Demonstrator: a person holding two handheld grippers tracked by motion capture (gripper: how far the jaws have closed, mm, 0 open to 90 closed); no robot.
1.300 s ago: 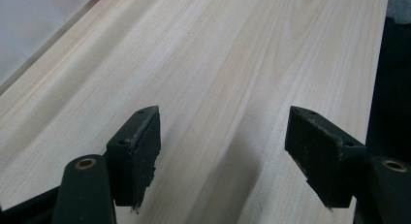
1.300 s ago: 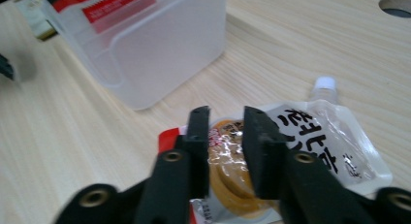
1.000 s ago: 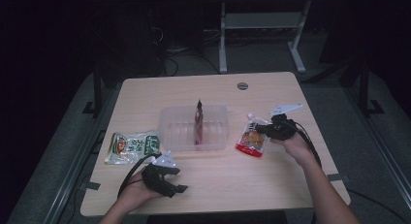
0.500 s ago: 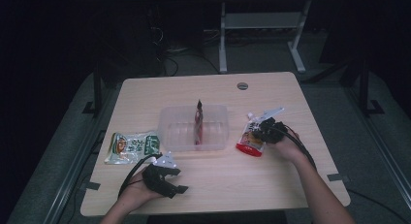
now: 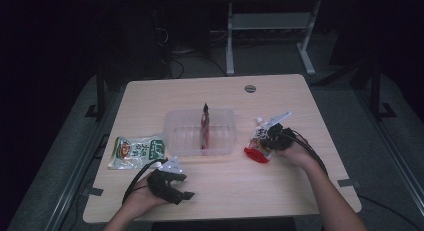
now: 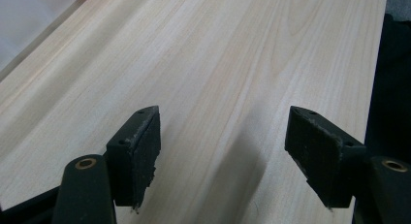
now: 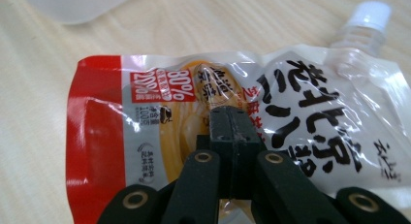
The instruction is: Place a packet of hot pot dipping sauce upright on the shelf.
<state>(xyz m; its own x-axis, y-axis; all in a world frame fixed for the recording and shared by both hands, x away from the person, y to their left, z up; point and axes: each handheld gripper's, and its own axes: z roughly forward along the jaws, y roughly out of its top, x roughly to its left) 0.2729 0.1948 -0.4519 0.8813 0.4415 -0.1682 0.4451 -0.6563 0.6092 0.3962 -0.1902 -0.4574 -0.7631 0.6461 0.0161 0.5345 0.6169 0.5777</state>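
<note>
Right gripper: jaws standing fully closed, pads meeting over the face of the spouted drink pouch. No film visibly pinched between them, so it looks like pressing or resting on the pouch rather than gripping it.

Change: a second ago this gripper was sitting higher and slightly farther out; it has been coming down and in toward the pouch, and is now settling on it. Pouch itself is lying where it lay. Judgement: this is the approach step; with jaws closed, a pick-up would call for opening first.

Pouch: lying flat on the table, directly under and ahead of the closed jaws. Glossy, crinkled film; red band to the left of the jaws, black lettering to the right, white screw cap beyond them at far right. Clear plastic tray lying past the red end.

Left gripper: jaws standing wide apart, nothing between them, bare tabletop beneath; not shifting.
</note>
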